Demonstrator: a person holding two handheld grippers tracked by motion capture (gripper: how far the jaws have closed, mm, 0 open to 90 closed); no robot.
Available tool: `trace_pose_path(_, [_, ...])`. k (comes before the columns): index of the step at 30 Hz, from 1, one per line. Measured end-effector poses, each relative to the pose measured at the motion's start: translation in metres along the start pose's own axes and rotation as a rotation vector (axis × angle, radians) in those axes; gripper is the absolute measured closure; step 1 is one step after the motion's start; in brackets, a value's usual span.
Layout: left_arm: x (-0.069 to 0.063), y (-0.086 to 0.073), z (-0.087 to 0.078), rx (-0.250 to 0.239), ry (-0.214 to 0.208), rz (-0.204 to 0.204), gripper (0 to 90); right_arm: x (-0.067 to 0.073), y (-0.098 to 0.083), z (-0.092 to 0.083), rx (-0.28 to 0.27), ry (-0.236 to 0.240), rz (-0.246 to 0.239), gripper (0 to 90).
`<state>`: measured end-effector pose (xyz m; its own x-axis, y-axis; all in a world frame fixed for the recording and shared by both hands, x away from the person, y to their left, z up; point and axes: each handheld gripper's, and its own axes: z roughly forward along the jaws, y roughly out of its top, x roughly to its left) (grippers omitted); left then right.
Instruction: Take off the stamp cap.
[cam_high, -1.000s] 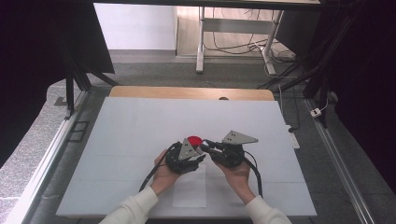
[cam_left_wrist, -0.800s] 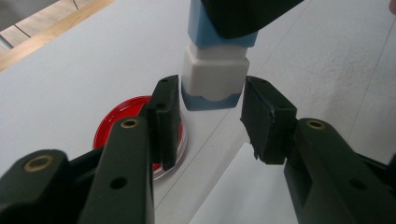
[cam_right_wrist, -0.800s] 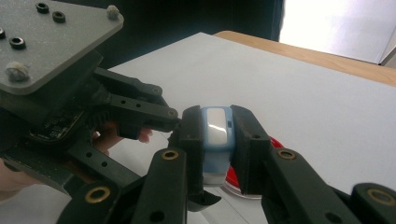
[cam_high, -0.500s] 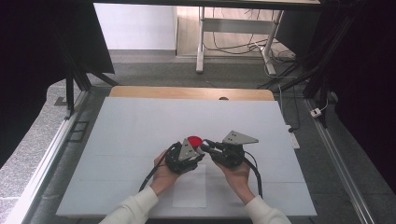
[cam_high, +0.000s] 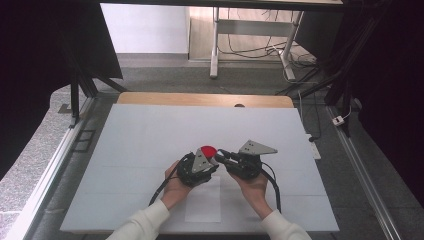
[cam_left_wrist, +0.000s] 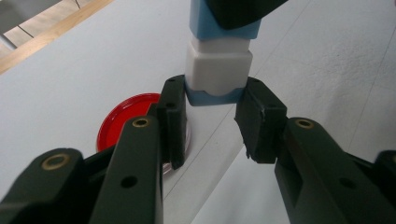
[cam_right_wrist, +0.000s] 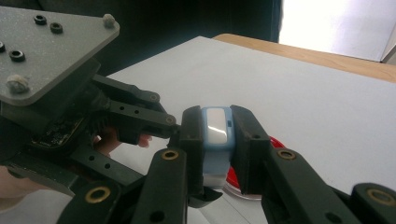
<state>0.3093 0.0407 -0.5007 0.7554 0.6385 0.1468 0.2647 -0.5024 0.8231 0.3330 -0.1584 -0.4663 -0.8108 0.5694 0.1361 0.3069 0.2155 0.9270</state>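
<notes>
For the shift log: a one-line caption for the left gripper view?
Left claw closed on a blue-and-white block's lower end, red lid behind.

1. The high view is evenly lit on the white worktop, while both side margins fall into near-black.
2. Bright daylight washes out the far floor.
3. In the left gripper view the near claw arms are soft and out of focus.
4. In the right gripper view the far right corner is overexposed, and a small glare patch sits on the blue-and-white block.
</notes>
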Motion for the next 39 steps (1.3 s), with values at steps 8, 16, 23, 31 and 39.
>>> trace_pose_path(8, [-0.0002,-0.0004,-0.0004,0.006,0.007,0.018,64.6,0.0011,-0.0007,0.0001,-0.002,-0.006,-0.001,74.9])
trace_pose_path(16, [-0.001,-0.0009,-0.0006,0.014,0.019,0.037,65.0,0.0016,-0.0015,0.0005,-0.002,-0.008,-0.001,74.9])
trace_pose_path(23, [-0.0015,-0.0015,-0.0008,0.018,0.026,0.062,65.2,0.0021,-0.0017,0.0009,0.004,-0.011,-0.002,75.0])
trace_pose_path(31, [-0.0012,-0.0019,-0.0009,0.018,0.024,0.062,65.3,0.0033,-0.0021,0.0009,0.0,-0.02,-0.002,75.0])
trace_pose_path(39, [-0.0017,-0.0024,-0.0011,0.011,0.03,0.059,65.4,0.0044,-0.0029,0.0003,-0.009,-0.027,-0.003,75.0])
